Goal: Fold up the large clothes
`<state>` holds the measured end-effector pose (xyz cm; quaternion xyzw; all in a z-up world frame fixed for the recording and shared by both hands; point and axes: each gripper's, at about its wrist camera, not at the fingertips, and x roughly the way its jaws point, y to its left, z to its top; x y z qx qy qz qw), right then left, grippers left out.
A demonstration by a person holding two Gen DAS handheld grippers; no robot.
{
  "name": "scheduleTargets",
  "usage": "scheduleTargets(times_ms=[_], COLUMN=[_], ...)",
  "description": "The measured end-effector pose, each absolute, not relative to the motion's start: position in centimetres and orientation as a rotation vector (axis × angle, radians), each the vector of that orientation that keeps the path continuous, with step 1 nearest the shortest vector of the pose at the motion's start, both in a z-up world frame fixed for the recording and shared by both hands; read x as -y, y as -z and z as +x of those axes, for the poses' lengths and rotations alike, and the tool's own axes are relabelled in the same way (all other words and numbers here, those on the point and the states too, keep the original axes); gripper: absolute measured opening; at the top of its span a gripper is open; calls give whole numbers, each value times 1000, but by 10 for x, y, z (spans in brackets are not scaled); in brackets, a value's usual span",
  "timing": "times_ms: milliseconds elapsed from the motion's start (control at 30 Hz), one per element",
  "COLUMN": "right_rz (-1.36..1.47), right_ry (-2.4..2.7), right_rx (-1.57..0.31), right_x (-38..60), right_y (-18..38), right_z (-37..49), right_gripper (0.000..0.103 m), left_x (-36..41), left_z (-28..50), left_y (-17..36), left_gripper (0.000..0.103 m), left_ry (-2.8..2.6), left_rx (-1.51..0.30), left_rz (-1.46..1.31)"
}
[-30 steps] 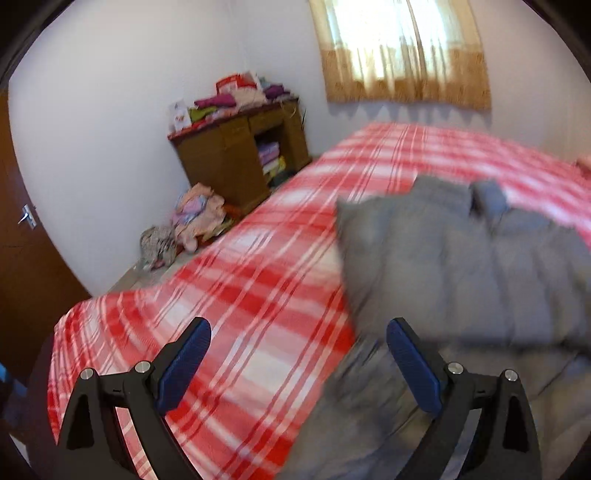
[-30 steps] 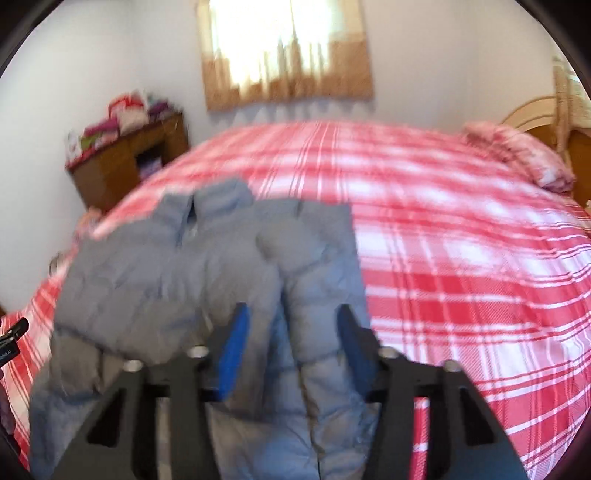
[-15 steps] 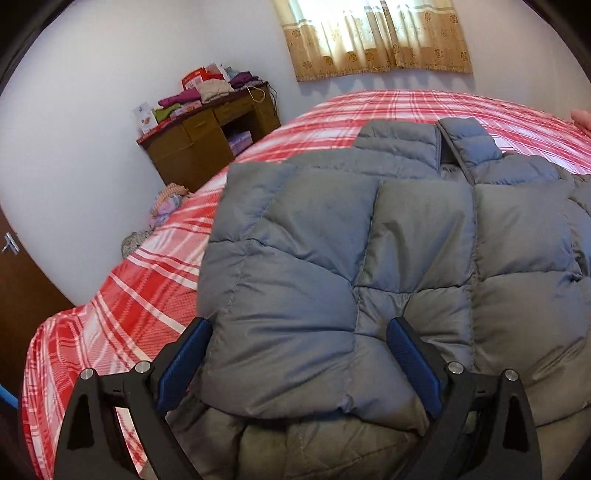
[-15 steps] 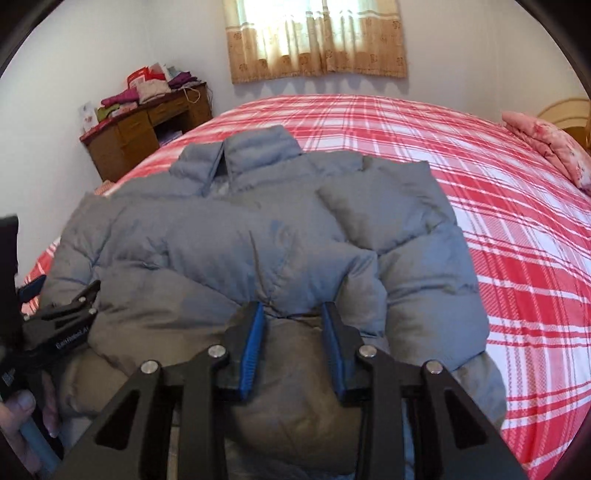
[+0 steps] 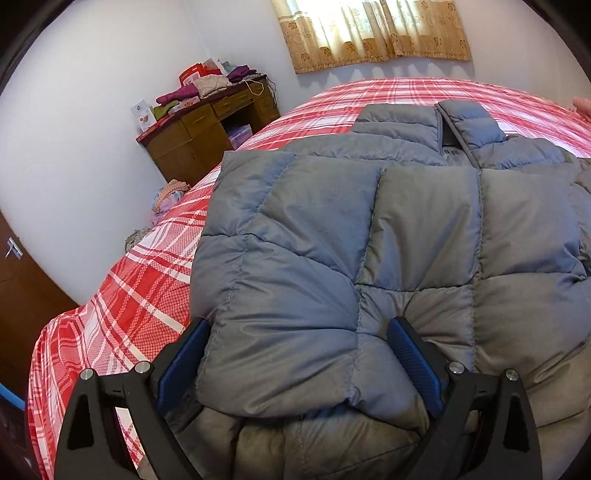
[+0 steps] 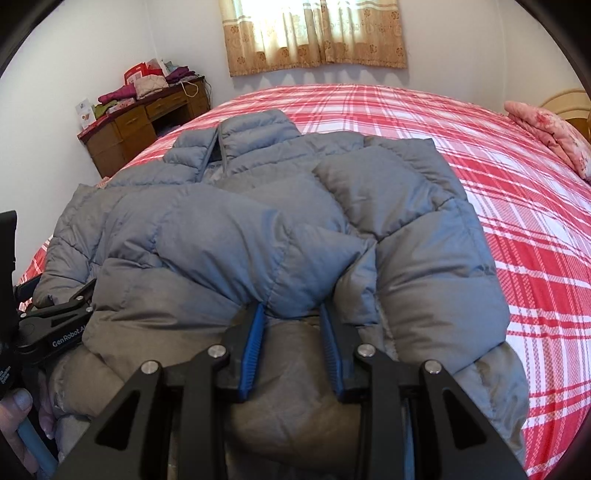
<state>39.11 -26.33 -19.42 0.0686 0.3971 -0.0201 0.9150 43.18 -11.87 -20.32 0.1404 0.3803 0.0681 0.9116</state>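
Two grippers are mine, one in each hand, and both sit at the near edge of one big grey puffy quilted jacket (image 6: 258, 229); it lies on the bed with the red and white checked sheet (image 6: 517, 206), its collar pointing away from me toward the window with the tan curtain (image 6: 314, 33); the lower half looks folded up over the chest.

My right gripper (image 6: 291, 332) has a fat fold of the jacket between its blue pads (image 6: 251, 347); its jaws have just been closing a little, and the pads press into the padding on both sides, so I judge it is holding that fold.

My left gripper (image 5: 295, 365) stands wide; the thick edge of the jacket fills the space between its blue fingers (image 5: 413, 358); they seem to touch the cloth, yet I cannot tell if they squeeze it or only sit around it.

I think this jacket is light and very soft, full of air; it will squash flat under a pinch and then puff back up; its shiny skin looks slippery, so a thin pinch may slide off.

Best to take hold deep, on a thick doubled edge or along a stitched line, one gripper near each side, so the fold stays even; nothing in it can break.

A brown wooden desk with piled clothes (image 5: 207, 125) stands by the wall, well apart.
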Motion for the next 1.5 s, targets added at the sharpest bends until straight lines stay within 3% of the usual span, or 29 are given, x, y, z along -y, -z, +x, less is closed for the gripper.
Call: scheduleTargets(times_ms=[267, 333, 533, 767, 867, 1500], right_rz=[124, 128, 199, 166, 192, 165], right_ry=[48, 46, 140, 153, 143, 160], right_rx=[-825, -805, -676, -788, -804, -813], right_x=[261, 265, 286, 280, 287, 281], right_y=[193, 180, 131, 171, 188, 195], right_z=[392, 386, 391, 438, 437, 438], right_gripper=[34, 34, 38, 40, 39, 39], left_x=[118, 110, 83, 54, 65, 66], left_z=[431, 427, 447, 532, 526, 524], left_y=[197, 180, 113, 185, 203, 210], left_gripper=[97, 97, 97, 97, 97, 100], left_ry=[-130, -98, -116, -268, -271, -298], left_rx=[-797, -813, -636, -846, -814, -801], left_rz=[275, 240, 202, 170, 218, 240])
